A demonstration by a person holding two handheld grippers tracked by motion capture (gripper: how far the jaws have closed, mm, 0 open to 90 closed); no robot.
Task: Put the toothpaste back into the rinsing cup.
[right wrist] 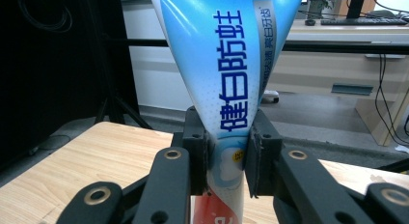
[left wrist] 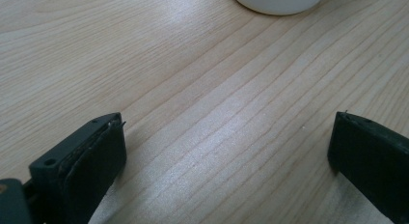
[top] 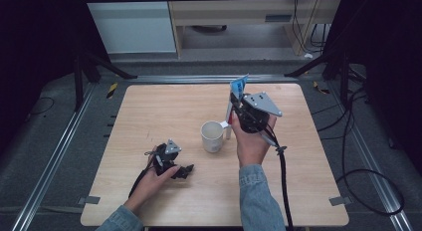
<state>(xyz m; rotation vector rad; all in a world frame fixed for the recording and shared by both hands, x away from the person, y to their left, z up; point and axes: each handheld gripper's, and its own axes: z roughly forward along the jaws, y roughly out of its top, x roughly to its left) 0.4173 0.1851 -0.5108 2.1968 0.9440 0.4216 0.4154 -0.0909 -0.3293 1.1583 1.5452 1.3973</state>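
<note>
Jaws of the right gripper (right wrist: 225,156) clamp a blue toothpaste tube (right wrist: 226,74) held upright above the wooden table (top: 149,111) — just beside the white mug (top: 212,136). Resting low on the table, the left gripper (left wrist: 226,151) has its jaws spread wide — nothing between them.

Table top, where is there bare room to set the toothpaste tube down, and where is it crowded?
The table is bare across its far left, beyond the left gripper, and along its near right edge. It is crowded at the centre: the white mug stands beside the right gripper, which is shut on the toothpaste tube. The left gripper rests open at the near left.
</note>
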